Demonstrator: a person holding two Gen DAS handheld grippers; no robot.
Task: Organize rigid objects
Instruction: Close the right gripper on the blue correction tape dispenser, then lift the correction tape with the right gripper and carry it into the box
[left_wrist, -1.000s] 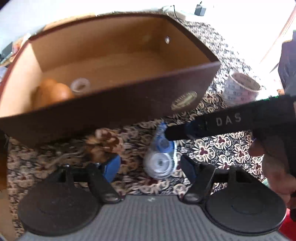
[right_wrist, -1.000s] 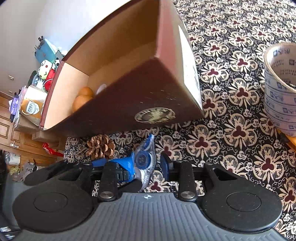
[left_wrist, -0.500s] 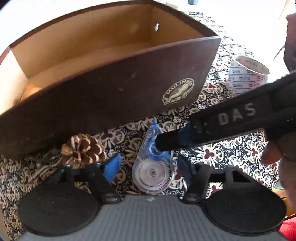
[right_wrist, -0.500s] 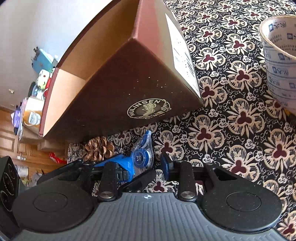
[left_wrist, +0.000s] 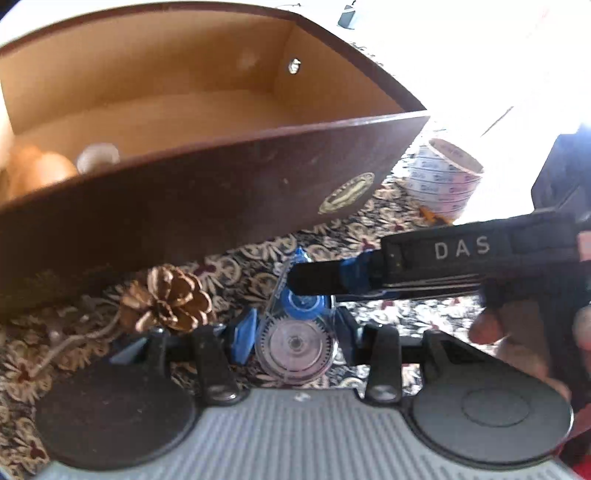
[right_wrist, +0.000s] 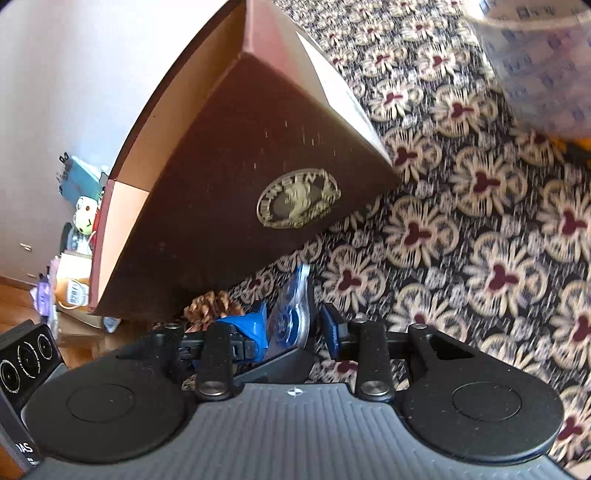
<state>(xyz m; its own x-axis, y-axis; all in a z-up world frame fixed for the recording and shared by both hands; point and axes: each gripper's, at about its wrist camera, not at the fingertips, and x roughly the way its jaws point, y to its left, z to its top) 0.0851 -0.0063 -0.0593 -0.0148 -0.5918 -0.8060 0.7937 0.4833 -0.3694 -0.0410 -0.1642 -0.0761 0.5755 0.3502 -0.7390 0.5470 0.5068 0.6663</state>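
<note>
A clear and blue correction-tape dispenser (left_wrist: 295, 339) sits between the blue pads of my left gripper (left_wrist: 295, 332), which is closed on it just above the patterned cloth. My right gripper (right_wrist: 295, 325) also has the dispenser (right_wrist: 291, 314) between its fingers; one finger (left_wrist: 332, 278) reaches in from the right over the dispenser's top. A pine cone (left_wrist: 170, 299) lies left of the dispenser. The open brown box (left_wrist: 221, 192) stands right behind, holding orange round objects (left_wrist: 37, 170) and a small tape roll (left_wrist: 98, 157).
A wide printed tape roll (left_wrist: 443, 177) stands to the right of the box on the flowered cloth (right_wrist: 480, 258). Shelves with small clutter (right_wrist: 77, 229) show at far left in the right wrist view.
The left gripper's fingers have closed in from wide apart onto the dispenser. The view rose so the box's inside shows again. The right gripper has moved closer to the dispenser and box.
</note>
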